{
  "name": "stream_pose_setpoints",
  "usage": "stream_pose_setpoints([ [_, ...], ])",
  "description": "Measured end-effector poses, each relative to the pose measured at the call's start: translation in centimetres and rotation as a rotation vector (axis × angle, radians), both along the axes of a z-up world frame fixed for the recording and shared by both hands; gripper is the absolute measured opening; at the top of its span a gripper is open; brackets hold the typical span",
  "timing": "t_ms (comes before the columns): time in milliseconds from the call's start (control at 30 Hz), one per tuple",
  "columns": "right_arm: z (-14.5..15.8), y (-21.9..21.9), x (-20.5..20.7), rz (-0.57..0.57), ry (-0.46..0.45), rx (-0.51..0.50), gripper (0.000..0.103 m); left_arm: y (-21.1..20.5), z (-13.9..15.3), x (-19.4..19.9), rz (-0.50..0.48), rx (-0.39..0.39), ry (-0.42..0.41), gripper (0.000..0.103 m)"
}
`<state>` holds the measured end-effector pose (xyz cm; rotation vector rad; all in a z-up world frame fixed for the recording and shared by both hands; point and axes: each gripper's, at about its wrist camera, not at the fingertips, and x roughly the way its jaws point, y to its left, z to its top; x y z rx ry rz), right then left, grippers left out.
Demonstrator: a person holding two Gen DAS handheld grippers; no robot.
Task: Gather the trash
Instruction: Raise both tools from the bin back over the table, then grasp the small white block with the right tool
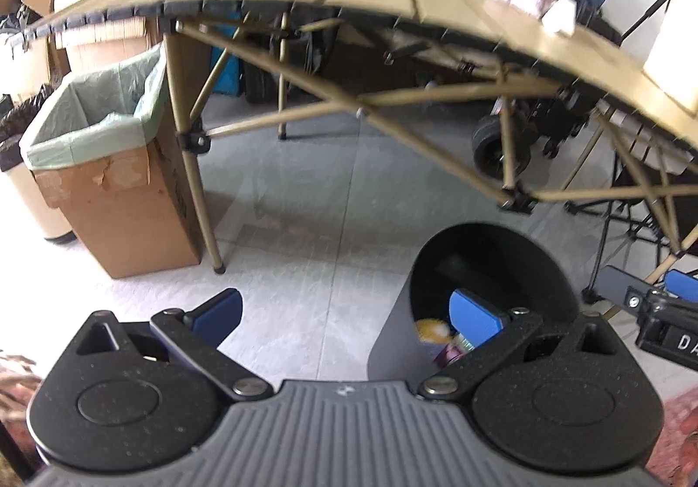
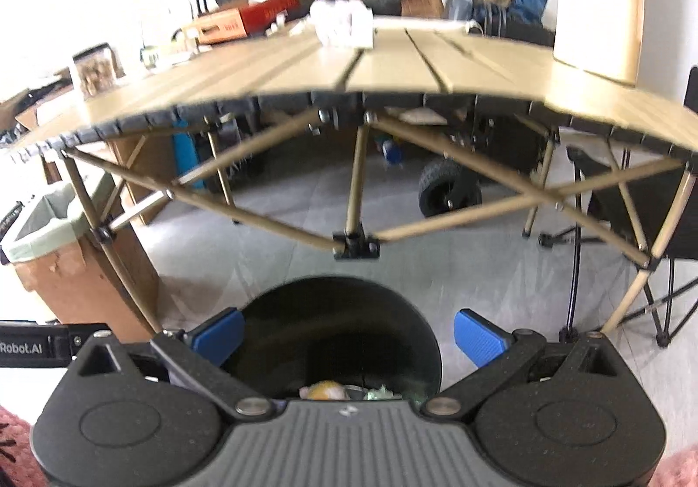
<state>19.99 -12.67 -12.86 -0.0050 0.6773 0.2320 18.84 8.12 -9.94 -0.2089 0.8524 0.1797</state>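
Both units hang low over the grey floor, in front of the tan slatted folding surface (image 2: 392, 63). The right hand-held gripper (image 2: 349, 338) has its blue pads spread wide w/ nothing between them, sitting right above the round black trash bin (image 2: 340, 312). The left hand-held gripper (image 1: 349, 312) is spread wide too and empty; from its view the bin (image 1: 493, 269) sits off to the right, partly behind one blue pad.

Where's the trash? Some is already down in the bin: a yellowish lump and bits of wrapper (image 2: 325, 390) show at the bottom. More candidates sit up on the surface: a crumpled white-pink plastic bundle (image 2: 342, 24), blurred, so exact contents can't be told.

Risks from here, as a guess:
- Both frames are smeared, which suggests fast motion. A quick lift toward the surface could clip the tan cross-braced leg frame (image 2: 355, 199) or the dark slat edge just above.
- The two units are close, the left one's body showing at the right view's left edge. They could knock each other over the bin.
- The bundle looks soft and loose. A shallow pinch could grab only a flap and shed the rest.
- A second container, the brown cardboard box w/ pale green liner (image 1: 100, 164), stands near the surface's leg, so trash could end up in the wrong one.
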Motion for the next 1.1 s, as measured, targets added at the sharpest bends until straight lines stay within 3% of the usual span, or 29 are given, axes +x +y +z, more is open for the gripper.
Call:
stream_pose_setpoints([
  [300, 5.0, -1.6, -1.3, -0.002, -0.195, 0.029, 0.103, -1.4, 4.0, -0.8, -0.022, 0.027, -0.101, 0.103],
  [533, 9.0, -3.5, -0.1, -0.033, -0.302, 0.083, 0.103, -2.1, 7.4, -0.6, -0.019, 0.045, -0.191, 0.103],
  [800, 12.2, -5.0, 2.3, -0.047, -0.379, 0.151, 0.103, -2.8, 11.2, 1.1, -0.003, 0.057, -0.302, 0.103],
  [1100, 13.4, -4.7, 5.2, -0.08, -0.395, 0.193, 0.103, -2.7, 13.1, 4.5, 0.026, 0.048, -0.353, 0.103],
])
